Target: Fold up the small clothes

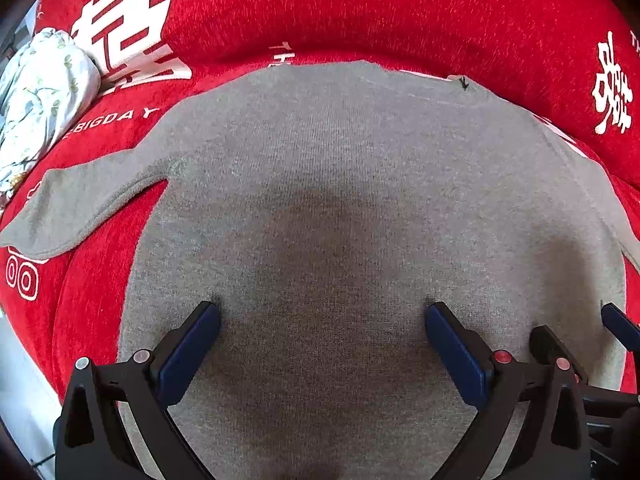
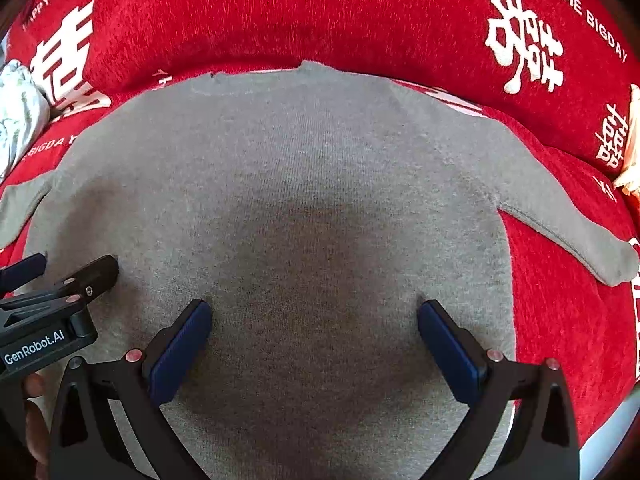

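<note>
A red plush cover (image 1: pixel 360 8) printed with white characters and English words such as "THE BIGDAY" lay over what seemed to be a bed or sofa, its far part rising in a padded roll. Spread flat on the middle of it was a small grey knit sweater (image 1: pixel 340 184), neckline toward the far edge and body running back toward the near edge under both cameras. In the left wrist view its left sleeve (image 1: pixel 76 208) stretched out toward the left edge of the cover, lying on the red fabric; in the right wrist view the right sleeve (image 2: pixel 576 232) angled out toward the right edge in the same way. A bundle of pale floral cloth (image 1: pixel 40 100) sat at the far left corner, apart from the sweater. The left gripper (image 1: pixel 322 316) hung over the lower body of the sweater with its blue-padded fingers (image 1: pixel 192 352) spread wide, nothing between them; whether the tips touched the knit could not be told. The right gripper (image 2: pixel 314 314) was just beside it, fingers likewise wide apart and empty over the grey fabric. In the right wrist view, part of a hand showed at the lower left corner behind the other tool.
</note>
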